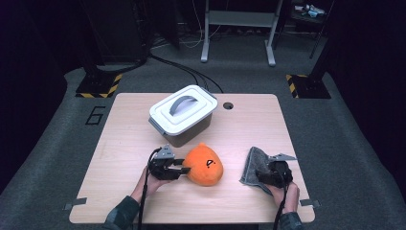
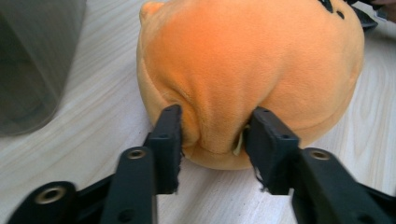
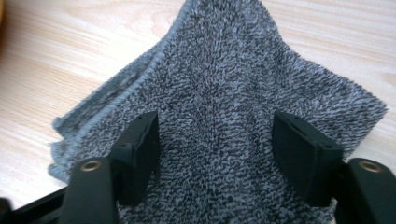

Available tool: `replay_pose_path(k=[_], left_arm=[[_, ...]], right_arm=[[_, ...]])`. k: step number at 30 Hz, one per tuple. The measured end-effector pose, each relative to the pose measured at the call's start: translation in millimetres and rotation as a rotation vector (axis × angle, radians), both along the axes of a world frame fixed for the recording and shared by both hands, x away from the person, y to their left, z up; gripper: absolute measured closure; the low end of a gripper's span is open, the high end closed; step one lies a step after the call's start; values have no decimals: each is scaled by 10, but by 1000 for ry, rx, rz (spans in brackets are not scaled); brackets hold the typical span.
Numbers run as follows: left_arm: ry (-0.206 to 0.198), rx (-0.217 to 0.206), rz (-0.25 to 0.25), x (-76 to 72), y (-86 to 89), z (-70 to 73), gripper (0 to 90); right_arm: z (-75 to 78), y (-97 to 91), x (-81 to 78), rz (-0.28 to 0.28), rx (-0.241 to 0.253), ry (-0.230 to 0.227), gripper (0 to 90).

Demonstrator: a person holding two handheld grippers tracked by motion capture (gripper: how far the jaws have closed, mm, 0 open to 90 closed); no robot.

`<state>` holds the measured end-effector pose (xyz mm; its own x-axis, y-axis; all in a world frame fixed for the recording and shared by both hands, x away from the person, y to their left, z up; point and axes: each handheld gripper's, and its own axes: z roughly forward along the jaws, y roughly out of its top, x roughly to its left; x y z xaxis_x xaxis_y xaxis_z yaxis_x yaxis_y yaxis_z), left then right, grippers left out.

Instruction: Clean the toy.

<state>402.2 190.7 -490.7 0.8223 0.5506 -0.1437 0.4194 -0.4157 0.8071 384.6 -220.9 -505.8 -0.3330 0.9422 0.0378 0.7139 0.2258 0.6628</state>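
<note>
Orange plush (image 2: pixel 247 70): my left gripper (image 2: pixel 212 135) clamped on its fabric, on bench (image 1: pixel 129 143).
Grey towel (image 3: pixel 224 93): my right gripper (image 3: pixel 215 144) apart, jaws straddling it w/o pinching.

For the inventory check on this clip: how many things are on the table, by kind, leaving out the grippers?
Orange plush toys: 1
Grey towels: 1
Lidded grey storage boxes: 1
Total: 3
</note>
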Motion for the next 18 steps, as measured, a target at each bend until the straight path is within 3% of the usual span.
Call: replay_pose_path(k=[6,12,18], left_arm=[[-14,-18,48,-64,-24,-36,717],[-37,-51,124,-127,-1,-56,855],[-58,-76,169,-161,13,-87,860]], right_arm=[[-26,1,38,-19,-1,10,443],[-25,-12,51,-41,15,4,647],[-19,-43,59,-36,33,-17,739]])
